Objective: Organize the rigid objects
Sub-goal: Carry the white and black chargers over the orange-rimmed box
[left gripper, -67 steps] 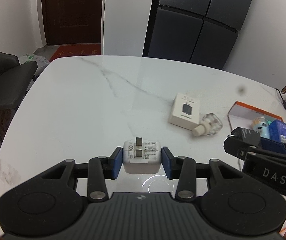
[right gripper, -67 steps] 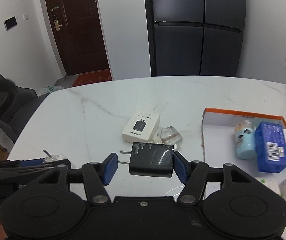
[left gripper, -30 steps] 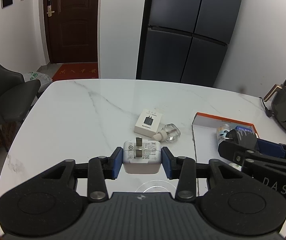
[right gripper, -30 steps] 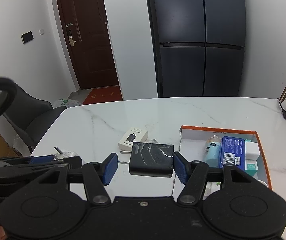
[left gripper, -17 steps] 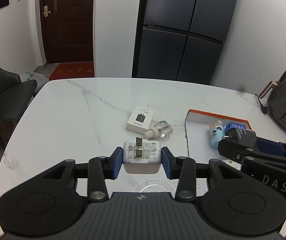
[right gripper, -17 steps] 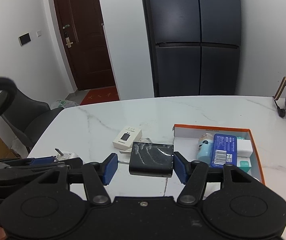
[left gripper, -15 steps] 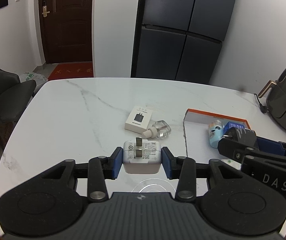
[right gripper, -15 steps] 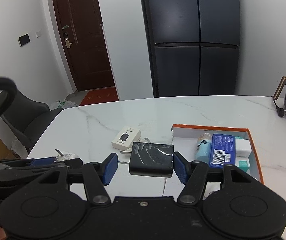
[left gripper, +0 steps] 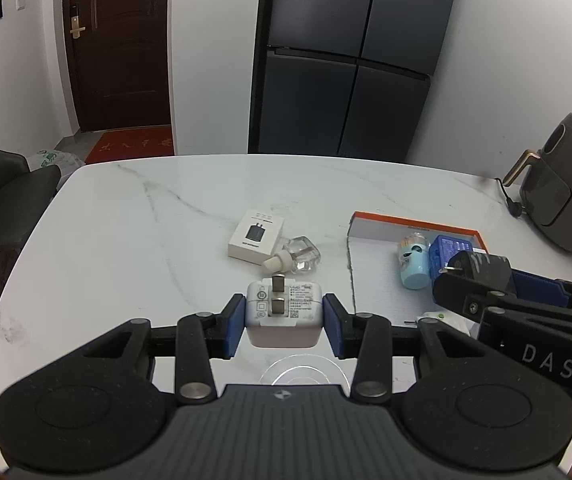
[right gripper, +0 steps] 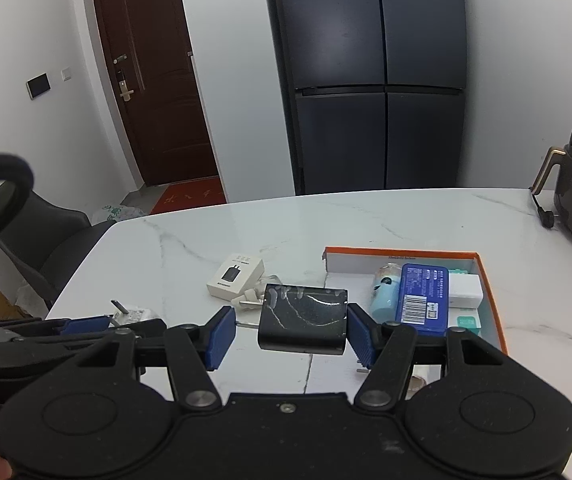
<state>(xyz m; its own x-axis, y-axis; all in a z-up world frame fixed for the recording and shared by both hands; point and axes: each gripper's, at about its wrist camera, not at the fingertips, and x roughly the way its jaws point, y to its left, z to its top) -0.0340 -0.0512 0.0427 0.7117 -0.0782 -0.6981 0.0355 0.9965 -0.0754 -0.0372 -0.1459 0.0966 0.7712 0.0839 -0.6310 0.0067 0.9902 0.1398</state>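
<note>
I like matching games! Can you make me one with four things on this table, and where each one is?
Things:
1. white charger
2. black charger
3. blue box
4. clear bottle

Places:
A. lying in the orange tray
B. held in the right tongs
C. on the table beside the small white box
D. held in the left tongs

Pairs: 1-D, 2-B, 3-A, 4-C
</note>
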